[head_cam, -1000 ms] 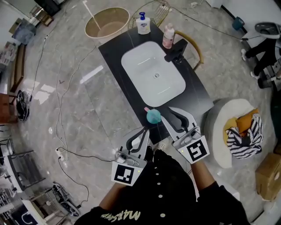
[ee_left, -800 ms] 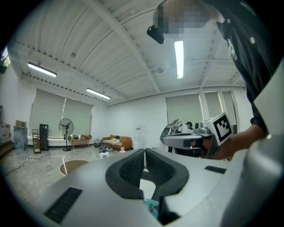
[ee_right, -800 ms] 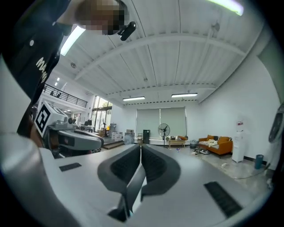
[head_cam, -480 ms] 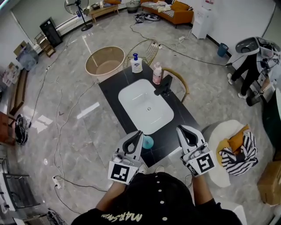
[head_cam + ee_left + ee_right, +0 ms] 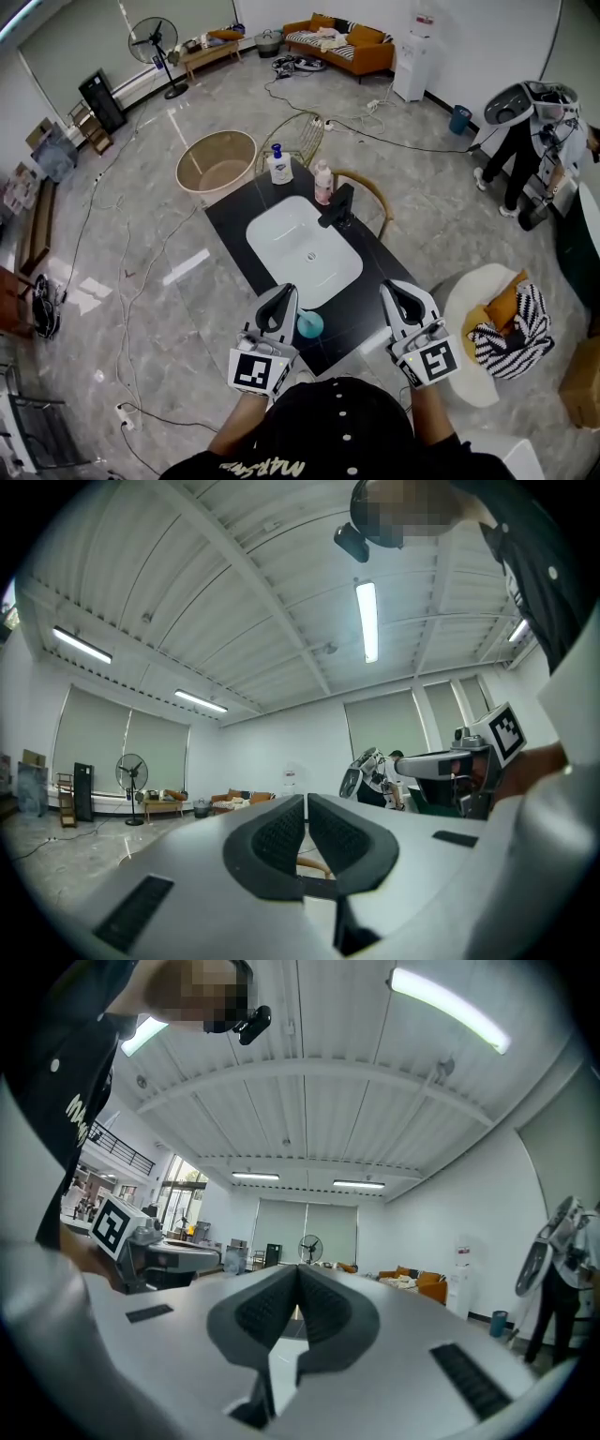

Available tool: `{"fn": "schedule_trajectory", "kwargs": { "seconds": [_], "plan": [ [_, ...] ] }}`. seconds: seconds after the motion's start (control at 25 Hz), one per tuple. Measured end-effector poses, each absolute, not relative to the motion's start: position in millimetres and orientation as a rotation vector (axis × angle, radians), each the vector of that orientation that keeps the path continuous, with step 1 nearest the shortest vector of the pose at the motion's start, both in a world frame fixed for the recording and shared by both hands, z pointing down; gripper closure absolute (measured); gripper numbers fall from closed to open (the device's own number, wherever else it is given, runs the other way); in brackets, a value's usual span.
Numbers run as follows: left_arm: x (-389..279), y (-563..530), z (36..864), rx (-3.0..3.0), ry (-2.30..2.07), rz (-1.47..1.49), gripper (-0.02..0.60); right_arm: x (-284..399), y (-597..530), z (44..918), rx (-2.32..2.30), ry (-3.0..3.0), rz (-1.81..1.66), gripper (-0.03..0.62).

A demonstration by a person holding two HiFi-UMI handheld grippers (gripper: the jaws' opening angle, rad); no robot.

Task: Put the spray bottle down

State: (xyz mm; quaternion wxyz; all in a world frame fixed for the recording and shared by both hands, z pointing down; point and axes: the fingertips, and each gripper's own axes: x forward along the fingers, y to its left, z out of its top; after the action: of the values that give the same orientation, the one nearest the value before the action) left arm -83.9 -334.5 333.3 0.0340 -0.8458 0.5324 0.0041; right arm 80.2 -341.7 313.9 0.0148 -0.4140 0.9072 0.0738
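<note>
- Your left gripper [image 5: 285, 296] has its jaws together with nothing between them; its own view shows the two pads meeting and only the room beyond.
- Your right gripper [image 5: 395, 291] is the same: jaws pressed together and empty.
- You hold both grippers roughly level, above the near end of the worktop [image 5: 377, 264], well apart from each other.
- The spray bottle [image 5: 309, 324] is out of your jaws. It stands upright on the worktop by the near edge, between the two grippers.
- In the head view its teal top shows just to the right of the left jaws. No view shows the jaws touching it.
- The white sink [image 5: 281, 244] is set in the middle of the worktop, beyond the spray bottle.
- A black tap [image 5: 337, 208] stands at the sink's far right rim.
- A white soap bottle [image 5: 278, 167] with a blue pump and a pink bottle [image 5: 323, 182] stand at the far end of the worktop, past the sink.
- A beige tub [image 5: 216, 161] sits on the floor beyond the far left corner.
- To your right, a round white stool [image 5: 466, 302] carries a heap of clothes [image 5: 511, 323].
</note>
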Motion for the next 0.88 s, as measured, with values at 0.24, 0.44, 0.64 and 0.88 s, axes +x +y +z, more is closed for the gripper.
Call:
{"fn": "schedule_trajectory", "kwargs": {
  "seconds": [0.24, 0.44, 0.64, 0.88],
  "plan": [
    [-83, -331, 330, -2.597, 1.641, 0.020, 0.560, 88, -346, 311, -1.346, 2.784, 0.184, 0.599],
    [-87, -329, 330, -2.599, 1.656, 0.012, 0.560, 80, -345, 311, -1.327, 2.816, 0.215, 0.599],
    [-89, -330, 329, -2.584, 1.672, 0.019, 0.560, 75, -347, 311, -1.310, 2.825, 0.223, 0.599],
    [-90, -325, 336, -2.597, 1.681, 0.005, 0.560, 74, -346, 313, -1.325, 2.823, 0.206, 0.599]
  ]
}}
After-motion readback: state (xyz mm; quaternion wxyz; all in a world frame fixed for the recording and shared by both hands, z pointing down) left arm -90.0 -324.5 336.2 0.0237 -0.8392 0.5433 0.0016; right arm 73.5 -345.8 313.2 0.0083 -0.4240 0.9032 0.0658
